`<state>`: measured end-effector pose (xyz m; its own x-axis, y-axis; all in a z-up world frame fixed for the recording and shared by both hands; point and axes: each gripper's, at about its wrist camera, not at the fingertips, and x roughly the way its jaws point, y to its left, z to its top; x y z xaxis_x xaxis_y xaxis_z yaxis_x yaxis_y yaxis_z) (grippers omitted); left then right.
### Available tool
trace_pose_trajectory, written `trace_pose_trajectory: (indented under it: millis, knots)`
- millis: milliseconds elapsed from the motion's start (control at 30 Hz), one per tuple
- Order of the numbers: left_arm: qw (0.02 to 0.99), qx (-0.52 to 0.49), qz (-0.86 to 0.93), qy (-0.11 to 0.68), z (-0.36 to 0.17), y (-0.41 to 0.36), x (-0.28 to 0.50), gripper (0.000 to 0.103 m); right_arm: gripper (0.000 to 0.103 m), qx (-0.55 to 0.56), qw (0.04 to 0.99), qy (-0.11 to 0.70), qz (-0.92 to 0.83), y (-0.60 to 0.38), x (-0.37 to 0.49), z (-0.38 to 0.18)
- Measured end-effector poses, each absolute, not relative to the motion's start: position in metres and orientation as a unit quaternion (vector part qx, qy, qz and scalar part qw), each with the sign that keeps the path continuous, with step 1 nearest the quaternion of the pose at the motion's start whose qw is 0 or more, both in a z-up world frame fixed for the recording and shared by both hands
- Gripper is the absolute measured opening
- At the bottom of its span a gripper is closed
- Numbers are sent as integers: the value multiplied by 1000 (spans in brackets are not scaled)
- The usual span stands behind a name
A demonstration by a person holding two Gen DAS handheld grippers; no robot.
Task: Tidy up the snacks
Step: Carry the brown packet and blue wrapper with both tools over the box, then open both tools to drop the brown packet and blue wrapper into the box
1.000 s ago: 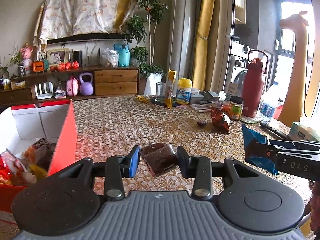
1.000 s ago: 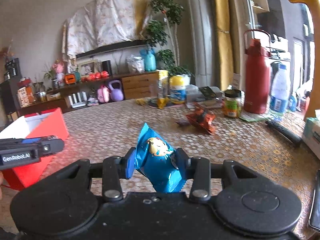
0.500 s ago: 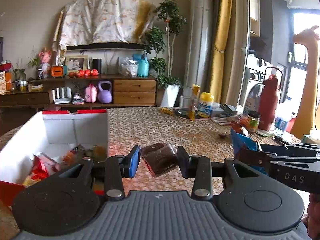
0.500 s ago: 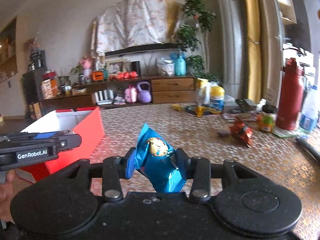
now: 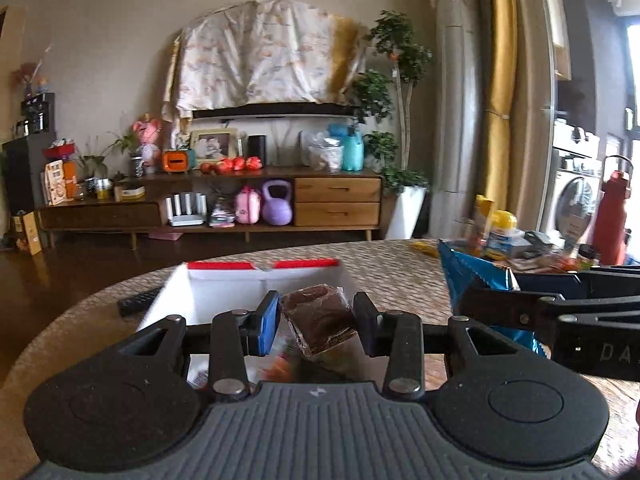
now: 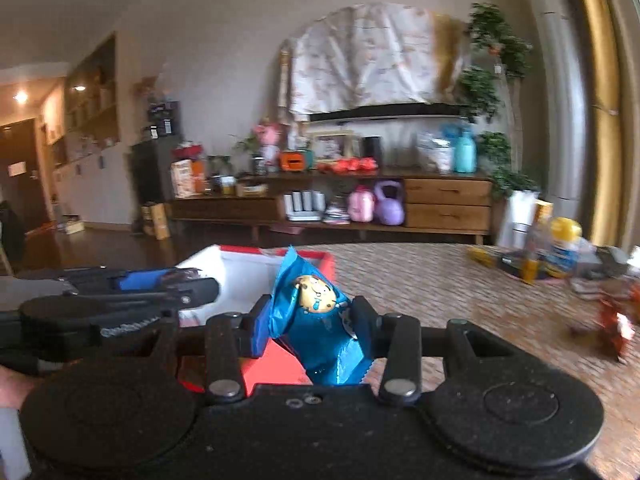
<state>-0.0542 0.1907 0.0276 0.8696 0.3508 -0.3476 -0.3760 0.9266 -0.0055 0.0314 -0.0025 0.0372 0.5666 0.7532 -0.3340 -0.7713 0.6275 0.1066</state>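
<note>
Snacks are the job, and each claw carries one toward the red box with white inner walls. From the left wrist, the left claw (image 5: 316,322) is clamped narrow on a dark brown snack in a clear wrapper (image 5: 320,320), held off the counter (image 5: 404,276) directly in front of the open box (image 5: 224,292); a few bright packets show inside it under the claw. That placing looks meant for a drop straight in. At the right, the right claw (image 5: 508,300) reaches in level with a blue packet (image 5: 472,280) pinched in it. A dark remote (image 5: 138,300) lies on the counter left of the box.

From the right wrist, the right claw (image 6: 312,320) grips the blue packet (image 6: 320,320), upright with its cartoon face outward, just over the box's near right corner (image 6: 276,368), not yet above the opening. The left claw (image 6: 168,292) lies across the left, over the box. Loose orange-red snacks (image 6: 612,324) wait on the counter far to the right.
</note>
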Motion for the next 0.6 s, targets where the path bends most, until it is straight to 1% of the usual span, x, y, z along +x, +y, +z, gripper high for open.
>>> trace_pose_trajectory:
  millis: [267, 600]
  knots:
    - [954, -38, 210, 210, 26, 250, -21, 39, 41, -39, 861, 191, 471, 82, 56, 47]
    - [936, -72, 205, 276, 6, 300, 16, 40, 41, -41, 848, 247, 467, 132, 90, 21]
